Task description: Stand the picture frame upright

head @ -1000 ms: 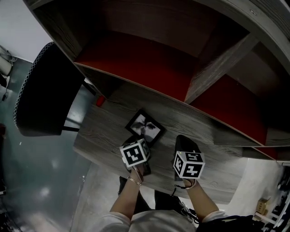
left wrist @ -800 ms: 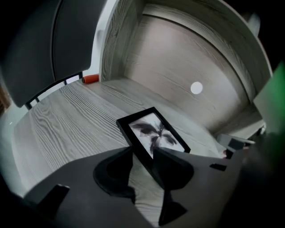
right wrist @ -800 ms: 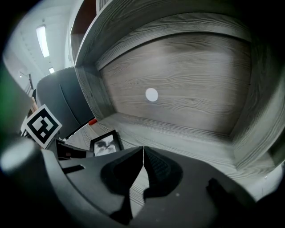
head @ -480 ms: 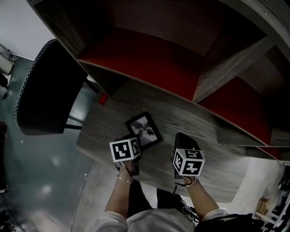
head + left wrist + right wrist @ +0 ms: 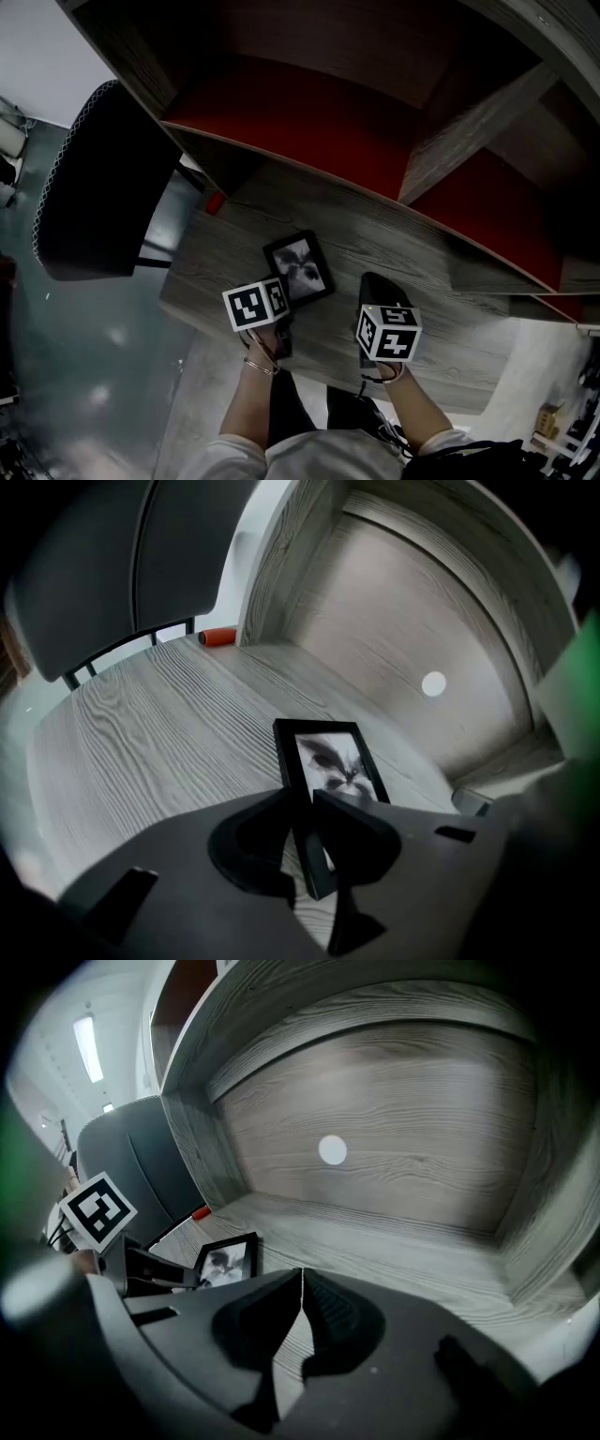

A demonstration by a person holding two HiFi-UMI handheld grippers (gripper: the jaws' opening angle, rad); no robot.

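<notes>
Left tongs (image 5: 298, 797) gripping the flat-lying picture frame (image 5: 330, 761); right tongs (image 5: 300, 1274) idling shut.

Left to right in the head view: a black chair (image 5: 94, 187) is standing off the desk (image 5: 403, 258) edge. A small red cap-like item (image 5: 217, 637) is lying at the frame's 10 o'clock, well apart. The frame is lying flat, photo up, near the desk's front edge. The left tongs' jaws have just been closing and are now pinching its near left rail. The right tongs, at the frame's 4 o'clock, are sitting with jaws together, nothing between them. Risk (my judgement): the grip is taking one thin rail near a corner, so the frame may be pivoting or slipping out on tilting. No back stand is showing, so it may be toppling once stood. Writing: none readable. The marker cubes (image 5: 255, 306) are carrying only black-and-white square codes, and the photo is too blurred to read.
</notes>
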